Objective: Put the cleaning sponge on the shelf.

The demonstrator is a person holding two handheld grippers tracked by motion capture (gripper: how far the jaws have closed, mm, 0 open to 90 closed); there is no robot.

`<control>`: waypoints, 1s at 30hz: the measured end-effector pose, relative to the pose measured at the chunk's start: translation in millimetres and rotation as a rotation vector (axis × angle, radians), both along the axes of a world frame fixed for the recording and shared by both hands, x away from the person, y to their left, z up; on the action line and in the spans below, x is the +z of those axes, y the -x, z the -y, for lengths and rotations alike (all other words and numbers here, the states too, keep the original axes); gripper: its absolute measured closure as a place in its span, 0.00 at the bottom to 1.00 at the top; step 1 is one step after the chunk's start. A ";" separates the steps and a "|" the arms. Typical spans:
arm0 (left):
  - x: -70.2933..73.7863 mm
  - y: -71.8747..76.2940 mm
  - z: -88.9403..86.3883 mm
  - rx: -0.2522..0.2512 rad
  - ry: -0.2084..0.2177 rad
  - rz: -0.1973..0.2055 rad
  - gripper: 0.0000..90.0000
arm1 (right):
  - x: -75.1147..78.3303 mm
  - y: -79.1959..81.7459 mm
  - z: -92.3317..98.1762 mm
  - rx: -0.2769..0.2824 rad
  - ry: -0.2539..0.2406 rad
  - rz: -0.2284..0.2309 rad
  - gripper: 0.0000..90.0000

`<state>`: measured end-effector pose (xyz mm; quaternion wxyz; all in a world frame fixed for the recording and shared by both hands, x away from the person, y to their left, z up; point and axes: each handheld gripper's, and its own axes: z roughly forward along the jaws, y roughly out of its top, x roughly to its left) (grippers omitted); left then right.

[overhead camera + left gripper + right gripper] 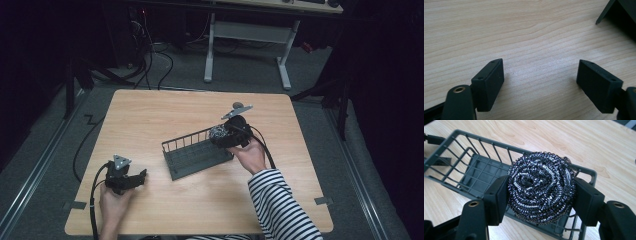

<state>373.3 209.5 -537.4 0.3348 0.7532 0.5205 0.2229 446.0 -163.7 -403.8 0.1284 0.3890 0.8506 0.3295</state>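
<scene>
While above basket (454, 157) — scourer (541, 187), claw-clamped

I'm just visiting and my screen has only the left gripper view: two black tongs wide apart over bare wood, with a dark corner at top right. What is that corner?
Observer: It belongs to a grey wire basket lying on the table, to the right of the left tongs.
Operator: Is anything in it?
Observer: Its floor looks bare, but the right tongs hold a steel wool scrubber just above its right end.
Operator: Held firmly?
Observer: Both jaws press against the scrubber's sides, in the right gripper view.
</scene>
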 end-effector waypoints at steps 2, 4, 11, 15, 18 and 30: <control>0.0 0.0 0.0 0.000 0.000 0.000 0.25 | -2.2 -2.7 -2.6 -0.004 0.008 -0.009 0.40; 0.0 0.0 0.0 0.000 0.000 0.000 0.25 | -4.8 -5.5 -4.7 -0.006 0.016 -0.017 0.39; 0.0 0.0 0.0 0.000 0.000 0.000 0.25 | -16.7 -12.6 -13.2 -0.013 0.051 -0.051 0.39; 0.0 0.0 0.0 0.000 0.000 0.000 0.25 | -19.5 -14.1 -16.0 -0.009 0.065 -0.056 0.39; 0.0 0.0 0.0 0.000 -0.001 0.000 0.25 | -23.0 -15.3 -19.2 -0.006 0.083 -0.067 0.38; 0.0 0.0 0.1 0.000 -0.001 0.001 0.25 | -22.9 -15.0 -18.0 0.005 0.064 -0.060 0.36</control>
